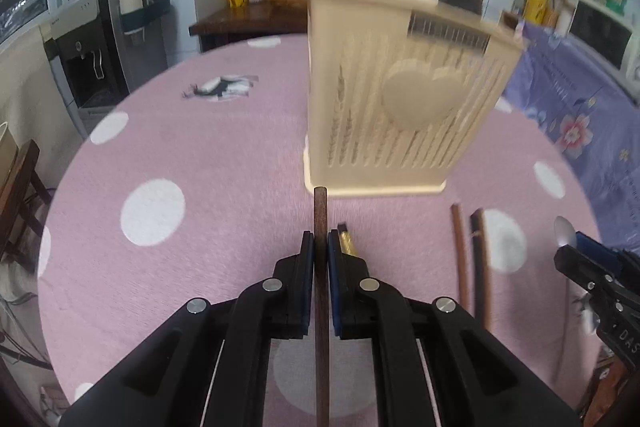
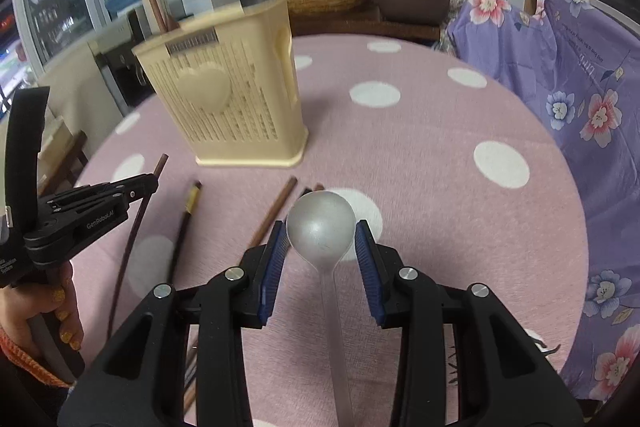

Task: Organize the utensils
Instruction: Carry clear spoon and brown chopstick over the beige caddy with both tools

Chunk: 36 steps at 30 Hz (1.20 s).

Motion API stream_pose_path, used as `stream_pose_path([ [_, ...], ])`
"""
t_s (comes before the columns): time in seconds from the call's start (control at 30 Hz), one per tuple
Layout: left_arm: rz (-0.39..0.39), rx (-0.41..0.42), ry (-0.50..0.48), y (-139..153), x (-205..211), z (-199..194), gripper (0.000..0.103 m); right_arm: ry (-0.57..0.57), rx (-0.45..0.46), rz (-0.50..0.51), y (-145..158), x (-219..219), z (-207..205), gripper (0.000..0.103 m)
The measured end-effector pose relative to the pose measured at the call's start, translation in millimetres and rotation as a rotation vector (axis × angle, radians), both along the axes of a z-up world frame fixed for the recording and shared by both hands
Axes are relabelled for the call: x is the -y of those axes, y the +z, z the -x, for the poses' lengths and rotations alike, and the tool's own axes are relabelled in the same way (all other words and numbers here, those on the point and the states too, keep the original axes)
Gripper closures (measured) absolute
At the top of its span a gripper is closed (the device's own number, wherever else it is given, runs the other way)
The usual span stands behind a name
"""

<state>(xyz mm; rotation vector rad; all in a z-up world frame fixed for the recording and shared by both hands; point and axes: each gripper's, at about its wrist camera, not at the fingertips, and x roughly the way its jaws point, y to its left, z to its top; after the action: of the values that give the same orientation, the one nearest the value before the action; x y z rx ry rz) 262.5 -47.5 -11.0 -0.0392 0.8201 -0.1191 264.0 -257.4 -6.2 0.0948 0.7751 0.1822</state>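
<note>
The left gripper (image 1: 320, 247) is clamping a dark chopstick (image 1: 321, 219) and the right gripper (image 2: 321, 243) is pinching a silver spoon (image 2: 321, 227), both facing the cream utensil holder (image 2: 228, 95) standing mid-table (image 2: 440, 131)

I see: pink dotted tablecloth (image 2: 420, 131) | purple floral cloth (image 2: 580, 75) right of it | water dispenser (image 1: 100, 39) left

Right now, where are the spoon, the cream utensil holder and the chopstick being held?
spoon (image 2: 321, 227): right wrist view, on its bowl.
cream utensil holder (image 2: 224, 95): right wrist view, on its slotted front.
chopstick (image 1: 321, 223): left wrist view, on its shaft.
</note>
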Motion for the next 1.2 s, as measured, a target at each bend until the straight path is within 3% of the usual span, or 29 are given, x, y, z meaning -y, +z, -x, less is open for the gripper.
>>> stream_pose_path([
  [0.17, 0.069, 0.133, 0.001, 51.9, -21.0, 23.5, 0.095, 0.009, 0.08, -0.059, 37.4, 10.9, 16.2, 0.067],
  [0.2, 0.079, 0.158, 0.002, 61.4, -24.8, 28.7, 0.095, 0.009, 0.089, -0.061, 42.0, 11.8, 18.4, 0.081],
  [0.27, 0.111, 0.19, -0.002, 74.3, -31.5, 36.2, 0.095, 0.013, 0.1, -0.069, 49.8, 13.1, 21.8, 0.086],
  [0.5, 0.115, 0.219, 0.003, 82.1, -33.3, 40.6, 0.095, 0.01, 0.072, -0.041, 39.6, 8.2, 15.4, 0.086],
  [0.63, 0.125, 0.228, 0.0, 83.4, -36.4, 44.4, 0.095, 0.025, 0.049, -0.009, 23.8, 1.8, 7.1, 0.072],
  [0.77, 0.134, 0.238, -0.003, 87.0, -37.3, 46.7, 0.095, 0.095, 0.018, 0.022, 7.3, -18.3, -4.8, 0.07],
  [0.87, 0.136, 0.245, -0.006, 89.1, -39.2, 49.2, 0.095, 0.178, -0.003, 0.066, -5.6, -41.1, -17.4, 0.049],
  [1.03, 0.14, 0.255, -0.006, 91.5, -40.8, 53.3, 0.095, 0.243, -0.038, 0.154, -24.7, -72.6, -45.1, 0.047],
  [1.2, 0.137, 0.257, -0.012, 91.1, -39.1, 54.2, 0.095, 0.323, -0.009, 0.224, -32.3, -94.7, -61.2, 0.048],
])
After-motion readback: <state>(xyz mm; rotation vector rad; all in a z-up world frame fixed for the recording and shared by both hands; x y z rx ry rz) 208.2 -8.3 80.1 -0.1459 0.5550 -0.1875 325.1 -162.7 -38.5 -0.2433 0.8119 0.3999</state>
